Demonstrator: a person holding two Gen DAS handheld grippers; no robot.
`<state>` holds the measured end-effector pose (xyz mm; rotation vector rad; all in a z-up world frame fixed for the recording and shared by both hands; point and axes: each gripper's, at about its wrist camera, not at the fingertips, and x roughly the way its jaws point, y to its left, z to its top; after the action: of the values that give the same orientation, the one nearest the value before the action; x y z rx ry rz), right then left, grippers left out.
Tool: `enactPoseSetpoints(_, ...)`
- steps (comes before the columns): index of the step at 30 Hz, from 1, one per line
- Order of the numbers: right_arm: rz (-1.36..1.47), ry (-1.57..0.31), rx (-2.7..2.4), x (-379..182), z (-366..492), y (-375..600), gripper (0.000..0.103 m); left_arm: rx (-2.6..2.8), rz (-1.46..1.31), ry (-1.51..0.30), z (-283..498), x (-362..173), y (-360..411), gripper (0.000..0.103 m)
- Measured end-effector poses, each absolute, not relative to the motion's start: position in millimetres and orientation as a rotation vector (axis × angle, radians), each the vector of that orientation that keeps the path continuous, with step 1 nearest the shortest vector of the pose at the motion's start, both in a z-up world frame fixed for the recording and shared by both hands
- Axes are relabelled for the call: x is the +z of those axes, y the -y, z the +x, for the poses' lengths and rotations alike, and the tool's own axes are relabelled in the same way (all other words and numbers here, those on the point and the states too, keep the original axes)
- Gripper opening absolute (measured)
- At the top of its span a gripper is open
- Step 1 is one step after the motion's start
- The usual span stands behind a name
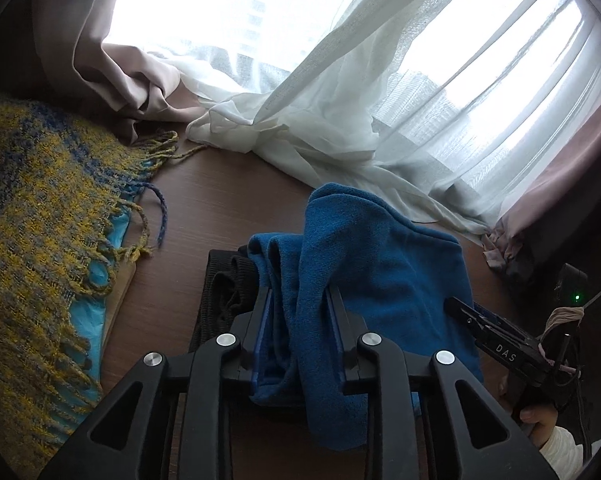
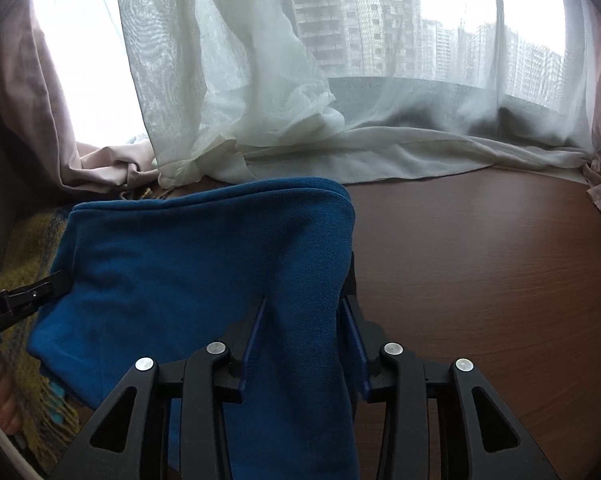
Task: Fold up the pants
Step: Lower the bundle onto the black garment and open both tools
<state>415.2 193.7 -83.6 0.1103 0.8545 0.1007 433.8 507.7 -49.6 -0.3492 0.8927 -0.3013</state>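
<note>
The blue fleece pants point(image 1: 380, 272) hang in folds between both grippers above the brown wooden table point(image 1: 220, 208). My left gripper point(image 1: 300, 296) is shut on a bunched edge of the pants. My right gripper point(image 2: 304, 304) is shut on the other edge of the pants point(image 2: 188, 264), which drape down over its fingers. The right gripper also shows in the left wrist view point(image 1: 496, 340) at the right, and the left gripper shows in the right wrist view point(image 2: 16, 300) at the left. A dark ribbed garment point(image 1: 224, 292) lies under the pants.
A yellow and blue fringed scarf point(image 1: 40, 220) covers the table's left side. White sheer curtains point(image 1: 340, 120) and pinkish drapes point(image 1: 112, 72) pool along the far edge by the window. Bare wooden table point(image 2: 500, 280) lies to the right.
</note>
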Motion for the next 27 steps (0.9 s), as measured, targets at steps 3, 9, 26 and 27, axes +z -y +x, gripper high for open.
enactPoseSetpoints(3,0.104,-0.858,0.069,-83.1,415.6,-188.9,0.06,-0.261,-0.312,-0.889,428.0,-49.7,-509.5,0.04)
enactPoseSetpoints(9,0.072,-0.807,0.051,-51.8,400.5,-190.5,0.06,-0.151,-0.204,-0.829,402.0,-21.7,-508.6,0.043)
enactPoseSetpoints(26,0.074,-0.89,0.269,-69.2,352.9,-202.1,0.024,-0.295,0.062,-0.855,378.5,-34.1,-442.4,0.013)
enactPoseSetpoints(27,0.069,-0.905,0.268,-72.8,352.6,-201.8,0.024,-0.289,0.051,-0.879,380.2,-39.6,-447.0,0.011)
